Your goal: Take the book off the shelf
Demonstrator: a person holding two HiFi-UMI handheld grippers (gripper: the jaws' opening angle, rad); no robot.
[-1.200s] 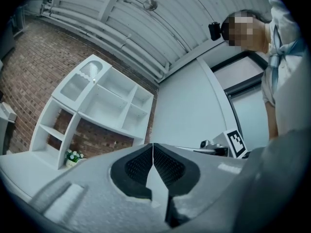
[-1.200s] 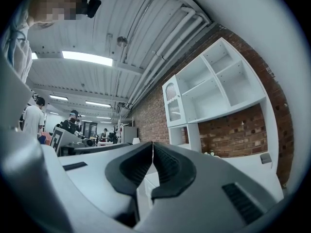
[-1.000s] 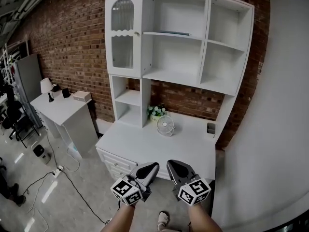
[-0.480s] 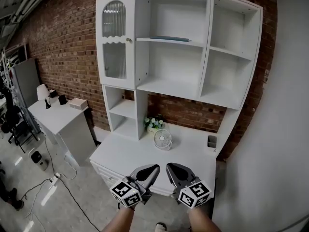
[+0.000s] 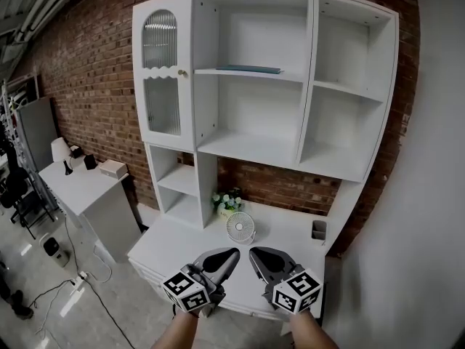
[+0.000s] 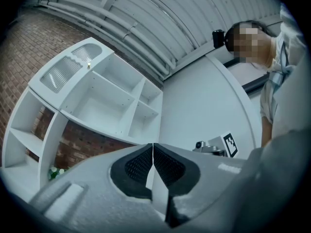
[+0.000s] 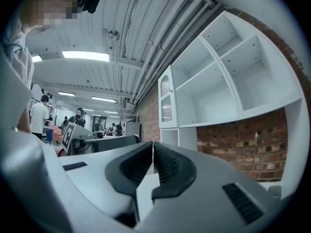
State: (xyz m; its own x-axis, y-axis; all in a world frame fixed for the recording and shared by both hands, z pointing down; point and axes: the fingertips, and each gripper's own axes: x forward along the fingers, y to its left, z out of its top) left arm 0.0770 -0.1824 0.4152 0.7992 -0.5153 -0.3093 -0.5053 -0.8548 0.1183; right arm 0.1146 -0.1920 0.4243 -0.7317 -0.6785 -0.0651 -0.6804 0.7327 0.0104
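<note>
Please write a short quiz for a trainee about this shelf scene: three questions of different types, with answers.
1. True or false: the book stands upright on its shelf.
2. What stands on the desk beside the flowers? A) a small fan B) a kettle C) a laptop
3. Fill in: the jaws of the left gripper and the right gripper are ____, with nothing between them.
Key: 1 false, it lies flat; 2 A; 3 shut.
</note>
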